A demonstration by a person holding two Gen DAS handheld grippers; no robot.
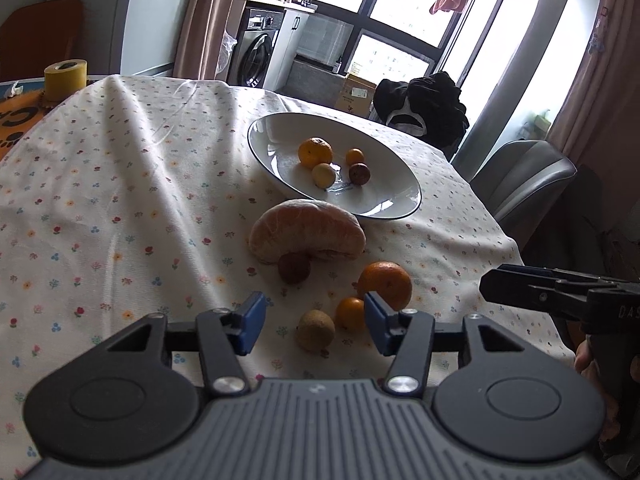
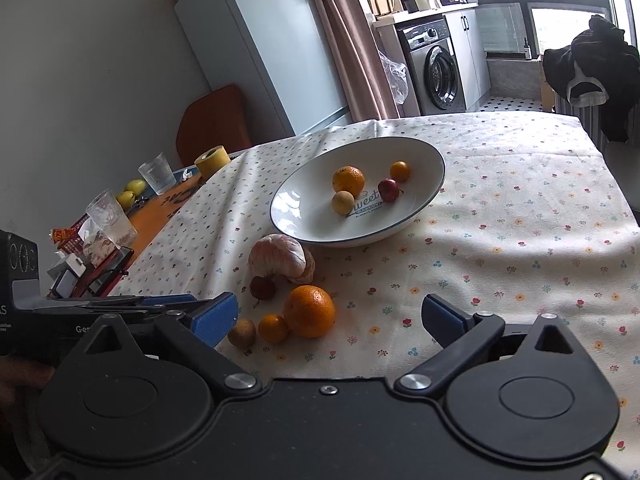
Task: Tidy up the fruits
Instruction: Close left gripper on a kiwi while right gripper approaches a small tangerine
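Left hand-held gripper (image 1: 315, 326) partly open, grasping nothing, pads flanking a brown longan (image 1: 315, 330) and small kumquat (image 1: 350, 313). Right hand-held gripper (image 2: 330, 318) released wide, empty. Peeled pomelo segment (image 1: 307, 232) lying crosswise near the desk's (image 1: 120, 200) middle.

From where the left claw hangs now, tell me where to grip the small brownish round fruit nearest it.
Grip the brownish fruit across its middle, coming down from above and the near side. It is round, so any width fits. The small orange fruit sits right beside it, so slip that finger carefully between them; the left claw already straddles it.
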